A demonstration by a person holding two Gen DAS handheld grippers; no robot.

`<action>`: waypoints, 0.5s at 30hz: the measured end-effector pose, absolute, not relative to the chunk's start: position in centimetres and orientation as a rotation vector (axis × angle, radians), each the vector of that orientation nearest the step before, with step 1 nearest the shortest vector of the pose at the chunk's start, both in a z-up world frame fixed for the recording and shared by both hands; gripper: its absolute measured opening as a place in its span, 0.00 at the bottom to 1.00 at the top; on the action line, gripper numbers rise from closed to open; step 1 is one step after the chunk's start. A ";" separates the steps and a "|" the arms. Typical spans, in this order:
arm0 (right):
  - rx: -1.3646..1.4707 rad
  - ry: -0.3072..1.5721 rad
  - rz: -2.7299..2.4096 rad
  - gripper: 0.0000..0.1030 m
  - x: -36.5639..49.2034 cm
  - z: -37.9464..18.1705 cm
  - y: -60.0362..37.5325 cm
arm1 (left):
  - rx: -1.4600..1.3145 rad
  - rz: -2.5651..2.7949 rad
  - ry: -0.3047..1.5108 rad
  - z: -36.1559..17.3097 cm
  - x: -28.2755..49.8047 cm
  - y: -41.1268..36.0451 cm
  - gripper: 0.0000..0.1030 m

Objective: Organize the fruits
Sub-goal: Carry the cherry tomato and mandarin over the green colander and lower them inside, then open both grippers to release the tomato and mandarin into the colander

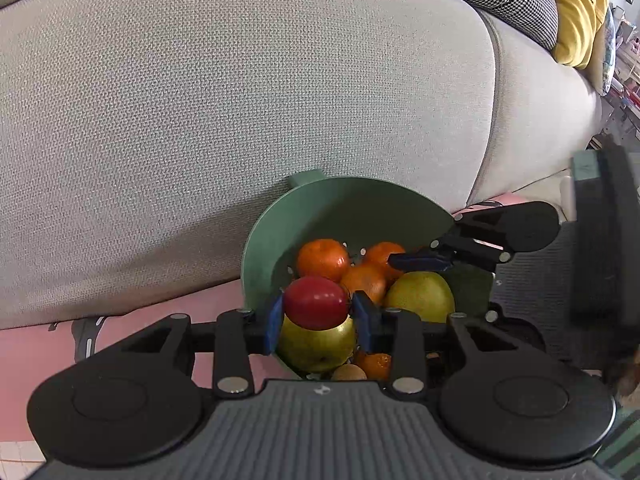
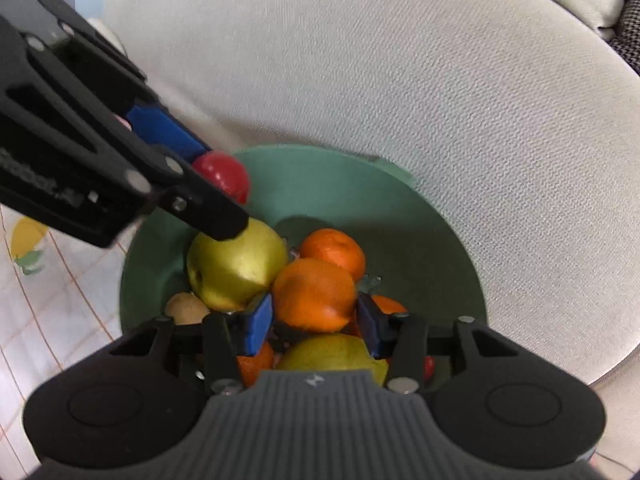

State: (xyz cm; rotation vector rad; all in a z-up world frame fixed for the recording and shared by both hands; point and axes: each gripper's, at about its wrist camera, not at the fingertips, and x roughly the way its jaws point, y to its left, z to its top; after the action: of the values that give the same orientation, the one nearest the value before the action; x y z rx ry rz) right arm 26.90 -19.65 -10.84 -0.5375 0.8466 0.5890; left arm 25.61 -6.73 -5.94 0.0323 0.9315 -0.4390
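Note:
A green colander bowl (image 1: pixel 320 204) (image 2: pixel 420 224) holds several oranges, yellow-green apples and a kiwi (image 2: pixel 186 308). My left gripper (image 1: pixel 318 318) is shut on a red fruit (image 1: pixel 316 302), held just above a yellow apple (image 1: pixel 316 344) at the bowl's near side; it also shows in the right wrist view (image 2: pixel 222 172). My right gripper (image 2: pixel 316 322) is shut on an orange (image 2: pixel 314 294) inside the bowl, over another yellow apple (image 2: pixel 332 354). From the left wrist view the right gripper (image 1: pixel 420 260) reaches in from the right.
A light grey sofa cushion (image 1: pixel 240 100) (image 2: pixel 400 60) rises right behind the bowl. A pink mat (image 1: pixel 140 320) lies under the bowl. A yellow pillow (image 1: pixel 576 8) sits at the far right. Pale tiled floor (image 2: pixel 48 312) shows at left.

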 end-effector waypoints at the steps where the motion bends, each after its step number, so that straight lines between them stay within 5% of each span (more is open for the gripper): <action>1: -0.562 0.860 0.595 0.42 27.1 -11.1 -19.6 | 0.030 -0.438 0.933 -5.9 25.6 -6.7 0.40; 15: -0.298 0.791 0.510 0.45 25.3 -7.2 -23.2 | 0.039 -0.513 0.961 -5.7 25.0 -8.3 0.40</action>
State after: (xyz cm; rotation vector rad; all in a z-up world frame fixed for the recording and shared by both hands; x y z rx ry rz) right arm 25.30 -23.22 -7.22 -0.2983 0.7914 0.5101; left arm 25.04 -8.27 -5.72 0.0391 0.9607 -0.5133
